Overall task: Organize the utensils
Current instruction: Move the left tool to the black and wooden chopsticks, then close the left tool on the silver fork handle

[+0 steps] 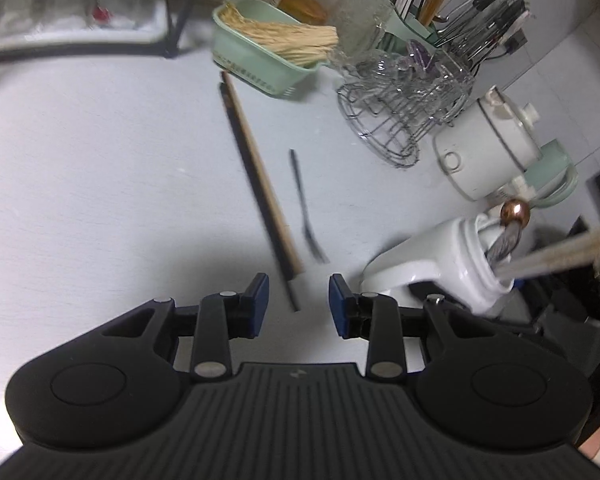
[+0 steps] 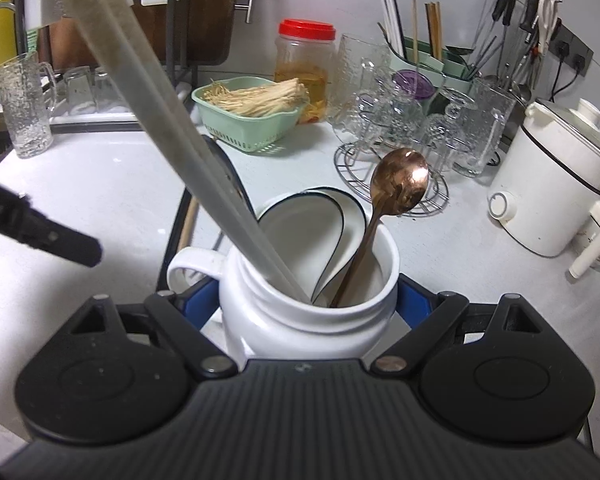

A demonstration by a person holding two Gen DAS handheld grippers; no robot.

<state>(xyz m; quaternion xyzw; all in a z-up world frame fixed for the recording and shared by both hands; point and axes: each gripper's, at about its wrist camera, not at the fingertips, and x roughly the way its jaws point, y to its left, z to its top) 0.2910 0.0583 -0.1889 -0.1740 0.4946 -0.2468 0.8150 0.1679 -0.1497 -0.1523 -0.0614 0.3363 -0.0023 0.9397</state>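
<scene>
The white ceramic handled jar (image 2: 308,312) is clamped between the right tongs (image 2: 308,300), with a copper spoon (image 2: 396,188) and pale chopsticks (image 2: 204,160) standing inside. Left of the jar, a wooden and a black chopstick (image 1: 260,188) and a small dark fork (image 1: 306,208) lie on the white surface (image 1: 100,168). The left tongs (image 1: 299,306) are released, empty, just above the chopstick ends. The thin sticks could be pinched singly or rolled away; the loaded jar could be tipped.

White bench (image 1: 100,160) — chopsticks (image 1: 260,184), black fork (image 1: 304,208), green basket (image 1: 260,60), wire rack (image 1: 388,128), cooker (image 1: 484,148), white mug (image 2: 300,320).
</scene>
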